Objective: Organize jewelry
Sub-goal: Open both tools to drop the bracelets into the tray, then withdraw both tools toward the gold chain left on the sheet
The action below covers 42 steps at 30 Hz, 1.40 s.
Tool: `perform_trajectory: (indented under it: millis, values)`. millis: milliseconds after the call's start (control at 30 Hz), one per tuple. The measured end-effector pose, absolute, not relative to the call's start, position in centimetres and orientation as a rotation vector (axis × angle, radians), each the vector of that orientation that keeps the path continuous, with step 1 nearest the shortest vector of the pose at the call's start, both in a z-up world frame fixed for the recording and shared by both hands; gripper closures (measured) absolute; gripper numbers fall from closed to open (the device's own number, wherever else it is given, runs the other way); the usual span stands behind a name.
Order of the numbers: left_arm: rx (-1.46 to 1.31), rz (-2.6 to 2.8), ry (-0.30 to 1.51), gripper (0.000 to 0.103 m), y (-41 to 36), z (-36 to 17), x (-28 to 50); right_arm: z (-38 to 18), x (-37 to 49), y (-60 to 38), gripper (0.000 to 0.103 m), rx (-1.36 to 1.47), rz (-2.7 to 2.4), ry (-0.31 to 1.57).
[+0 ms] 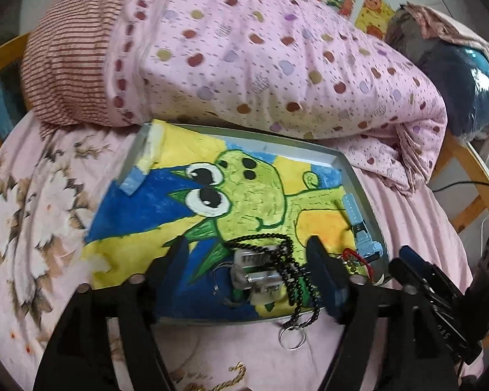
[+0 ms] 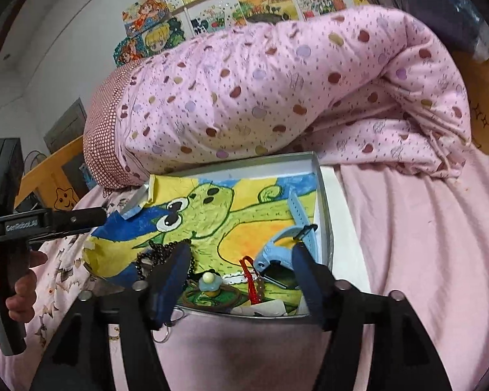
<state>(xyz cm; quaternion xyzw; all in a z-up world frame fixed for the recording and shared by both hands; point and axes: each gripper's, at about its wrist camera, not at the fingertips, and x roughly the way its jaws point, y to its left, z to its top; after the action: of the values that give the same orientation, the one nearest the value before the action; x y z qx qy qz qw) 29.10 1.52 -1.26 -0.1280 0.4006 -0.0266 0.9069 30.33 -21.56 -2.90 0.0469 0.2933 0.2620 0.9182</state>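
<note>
Jewelry lies in the tray (image 1: 358, 169) at lower centre of both views, on the bed. My left gripper (image 1: 247, 254) stands released around the black bead necklace (image 1: 290, 270) and a silver piece, nothing pinched. My right gripper (image 2: 241, 260) is released too, over the flower charm (image 2: 209, 282), with the blue watch (image 2: 277, 251) beyond. I judge the necklace's ring (image 1: 291, 337), hanging over the rim, could snag and drag everything out.
</note>
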Motion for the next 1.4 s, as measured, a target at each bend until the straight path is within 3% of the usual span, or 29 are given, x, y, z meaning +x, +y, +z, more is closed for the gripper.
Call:
perform_trajectory:
  millis: [133, 233, 1067, 1233, 1300, 1400]
  values:
    - [-0.273, -0.024, 0.798, 0.022, 2.5, -0.7, 27.2, -2.0, 28.8, -21.6, 0.02, 0.097, 0.539, 0.567]
    - [-0.263, 0.003, 0.788, 0.011, 3.4, -0.5, 25.6, -1.4, 27.6, -21.3, 0.016, 0.082, 0.541, 0.546]
    - [-0.17, -0.007, 0.902, 0.011, 6.1, -7.0, 16.2, -5.8, 23.0, -17.2, 0.014, -0.092, 0.72, 0.716]
    - [-0.157, -0.062, 0.894, 0.011, 5.4, -7.6, 16.2, -6.9, 23.7, -16.4, 0.029, -0.094, 0.76, 0.746]
    - [-0.145, -0.094, 0.888, 0.012, 4.9, -7.7, 16.4, -7.4, 24.1, -16.2, 0.042, -0.09, 0.77, 0.757]
    - [-0.116, -0.14, 0.889, 0.019, 4.0, -7.8, 16.9, -8.2, 24.9, -15.9, 0.051, -0.069, 0.785, 0.787]
